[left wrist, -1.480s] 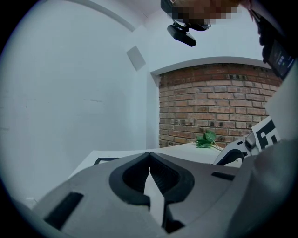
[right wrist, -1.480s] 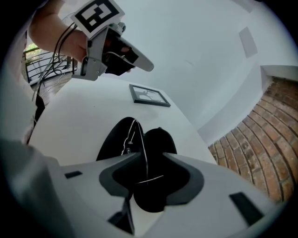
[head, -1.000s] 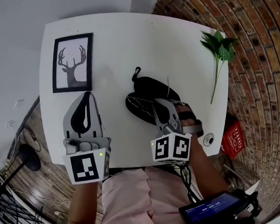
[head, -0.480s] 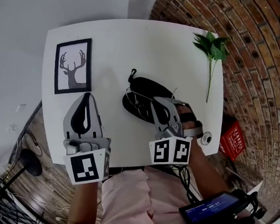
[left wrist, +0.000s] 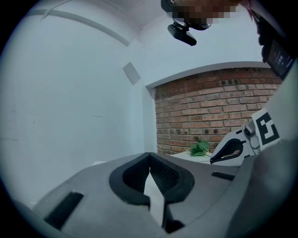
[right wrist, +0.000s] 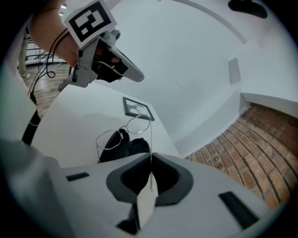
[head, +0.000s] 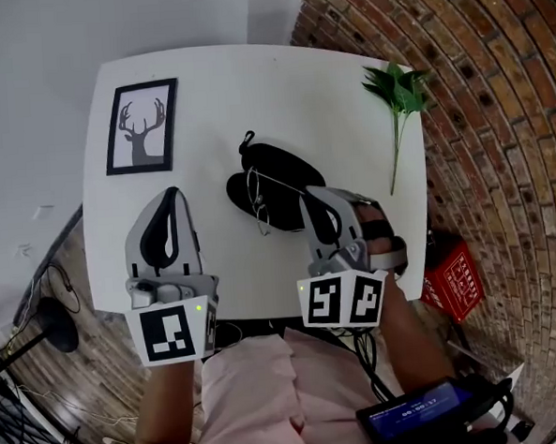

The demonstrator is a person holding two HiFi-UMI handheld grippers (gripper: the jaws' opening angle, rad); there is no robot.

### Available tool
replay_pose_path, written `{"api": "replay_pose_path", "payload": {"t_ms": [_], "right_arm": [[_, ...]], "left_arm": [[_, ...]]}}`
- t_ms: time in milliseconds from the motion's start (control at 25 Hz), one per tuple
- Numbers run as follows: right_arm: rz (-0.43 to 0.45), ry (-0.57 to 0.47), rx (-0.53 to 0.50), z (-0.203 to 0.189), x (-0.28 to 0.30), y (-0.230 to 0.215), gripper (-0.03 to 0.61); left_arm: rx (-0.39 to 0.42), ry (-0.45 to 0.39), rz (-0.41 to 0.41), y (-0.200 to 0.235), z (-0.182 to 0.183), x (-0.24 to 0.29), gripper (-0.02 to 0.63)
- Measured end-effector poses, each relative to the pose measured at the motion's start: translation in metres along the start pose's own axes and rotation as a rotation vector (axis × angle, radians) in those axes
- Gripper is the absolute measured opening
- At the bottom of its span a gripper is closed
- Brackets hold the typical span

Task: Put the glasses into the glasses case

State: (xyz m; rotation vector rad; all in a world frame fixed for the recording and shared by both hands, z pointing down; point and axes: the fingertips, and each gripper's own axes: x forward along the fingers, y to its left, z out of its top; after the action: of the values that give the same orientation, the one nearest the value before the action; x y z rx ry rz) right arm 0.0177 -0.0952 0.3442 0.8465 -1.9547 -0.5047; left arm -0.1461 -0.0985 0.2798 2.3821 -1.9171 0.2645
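Observation:
Thin wire-rimmed glasses (head: 258, 206) hang over the left side of the black glasses case (head: 284, 169), which lies mid-table. My right gripper (head: 305, 199) is shut on one temple arm of the glasses. In the right gripper view the wire temple runs straight into the closed jaws of that gripper (right wrist: 151, 157), with the lenses (right wrist: 138, 125) held out above the case (right wrist: 132, 148). My left gripper (head: 171, 193) hovers to the left of the case, apart from it, shut with nothing in it; in its own view its jaws meet at the tip of the gripper (left wrist: 149, 158).
A framed deer picture (head: 142, 126) lies at the white table's (head: 204, 89) far left. A green leafy sprig (head: 397, 92) lies near the right edge. A red box (head: 450, 276) sits on the floor beyond the brick-side edge.
The right gripper has risen with the glasses, which now hang higher and over the case's left side. The left gripper has also lifted a little.

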Motion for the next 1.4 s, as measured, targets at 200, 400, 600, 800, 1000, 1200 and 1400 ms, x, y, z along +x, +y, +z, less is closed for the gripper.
{"api": "replay_pose_path", "payload": {"t_ms": [200,400,600,800,1000,1200,1400], "right_arm": [[-0.02,-0.007,-0.012,-0.011,-0.033,0.0,0.015],[-0.05,0.007,-0.004,-0.034,-0.072,0.006,0.015],[-0.055,0.048,-0.012,-0.068,-0.107,0.016,0.015],[-0.054,0.103,-0.043,-0.103,-0.129,0.023,0.015],[-0.009,0.144,-0.129,-0.131,-0.138,0.033,0.015],[0.029,0.174,-0.248,-0.143,-0.131,0.04,0.016],[0.061,0.181,-0.404,-0.139,-0.117,0.046,0.017]], "left_arm": [[0.005,-0.047,0.004,-0.023,0.009,-0.022,0.002],[0.006,-0.073,-0.014,-0.053,0.014,-0.041,0.002],[0.008,-0.075,-0.055,-0.088,0.013,-0.058,0.002],[0.009,-0.077,-0.096,-0.117,0.006,-0.067,0.002],[-0.009,-0.047,-0.11,-0.136,-0.008,-0.077,0.002],[-0.021,-0.026,-0.085,-0.134,-0.025,-0.087,0.002],[-0.043,-0.008,-0.041,-0.123,-0.041,-0.097,0.002]]}}
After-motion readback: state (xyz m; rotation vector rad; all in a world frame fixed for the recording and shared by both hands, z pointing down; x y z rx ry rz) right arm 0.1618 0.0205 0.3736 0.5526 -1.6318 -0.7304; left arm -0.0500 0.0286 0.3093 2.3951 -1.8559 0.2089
